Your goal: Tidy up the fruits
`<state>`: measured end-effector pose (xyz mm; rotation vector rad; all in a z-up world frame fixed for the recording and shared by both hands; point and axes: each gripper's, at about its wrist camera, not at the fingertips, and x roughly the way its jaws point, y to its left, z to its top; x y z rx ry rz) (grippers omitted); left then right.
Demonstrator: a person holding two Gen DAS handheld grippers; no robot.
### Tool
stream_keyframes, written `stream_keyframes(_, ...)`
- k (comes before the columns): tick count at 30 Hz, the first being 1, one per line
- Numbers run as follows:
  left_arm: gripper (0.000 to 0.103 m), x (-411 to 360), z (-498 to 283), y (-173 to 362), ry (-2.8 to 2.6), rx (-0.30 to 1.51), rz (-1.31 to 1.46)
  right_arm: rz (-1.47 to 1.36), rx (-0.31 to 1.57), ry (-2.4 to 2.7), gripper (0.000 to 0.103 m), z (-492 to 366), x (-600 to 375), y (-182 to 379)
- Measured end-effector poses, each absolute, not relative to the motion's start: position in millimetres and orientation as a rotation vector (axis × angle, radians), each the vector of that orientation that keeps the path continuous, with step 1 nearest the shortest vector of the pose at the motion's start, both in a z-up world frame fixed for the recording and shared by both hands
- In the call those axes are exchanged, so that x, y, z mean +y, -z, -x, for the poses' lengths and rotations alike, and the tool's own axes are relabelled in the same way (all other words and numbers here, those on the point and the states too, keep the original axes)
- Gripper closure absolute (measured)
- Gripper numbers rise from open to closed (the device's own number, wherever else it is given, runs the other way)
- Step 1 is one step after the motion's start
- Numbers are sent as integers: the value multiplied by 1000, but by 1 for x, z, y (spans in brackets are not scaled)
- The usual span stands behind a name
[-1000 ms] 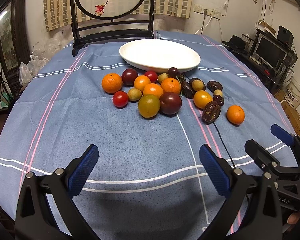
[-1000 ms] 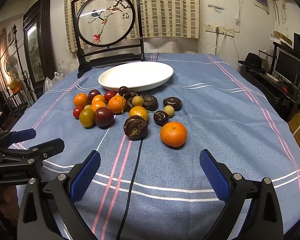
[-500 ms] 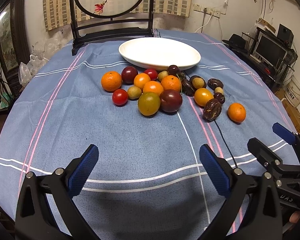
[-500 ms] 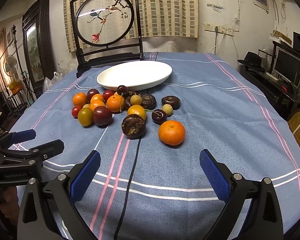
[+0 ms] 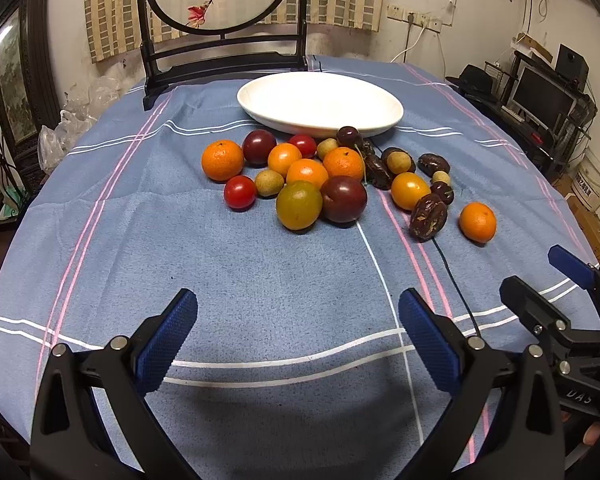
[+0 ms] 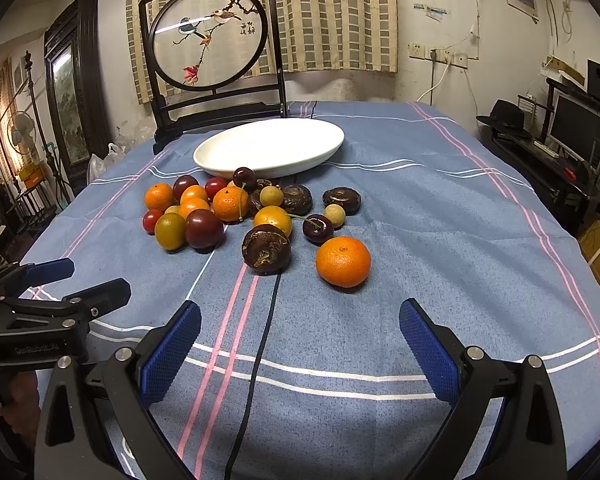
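- Our left claw (image 5: pixel 298 334) has black plastic arms, blue textured pads (image 5: pixel 166 344) and silver screws.
- Our right claw (image 6: pixel 300 344) matches it, with "DAS" lettered in white on its side.
- Bare fingertips show at its handle.

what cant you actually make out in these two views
- White plate: its far inner floor is hidden by its own rim in both wrist views.
- Small fruits behind the orange and cherry: overlapped, right wrist view.
- Characters on the embroidered screen: too small.
- Right gripper body: cut off by the left wrist view's edge.
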<state>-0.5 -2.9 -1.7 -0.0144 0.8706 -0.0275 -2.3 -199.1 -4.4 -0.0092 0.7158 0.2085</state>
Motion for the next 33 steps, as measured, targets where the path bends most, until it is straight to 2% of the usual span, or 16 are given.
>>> stream_keyframes(11,6,17,-29,15,58,919,38,22,710,-284,4,5,-197,1)
stream_keyframes(13,16,16,-43,21,63,946,30,14,717,-292,4,1,-198,1)
stream_keyframes(14,28,15,-49,24,71,964,23,12,721,-295,4,-1,-199,0)
stream_keyframes(15,32,14,-55,27,79,983,18,7,718,-305,4,-3,-201,-1)
stream_keyframes(22,34,8,-88,35,77,1023,13,2,714,-309,4,-13,-213,-5)
stream_keyframes(28,66,-1,-108,39,114,1037,-14,17,749,-276,3,-25,-227,-4)
stream_keyframes(33,69,-1,-107,40,126,1016,-25,83,862,-227,4,-49,-229,12)
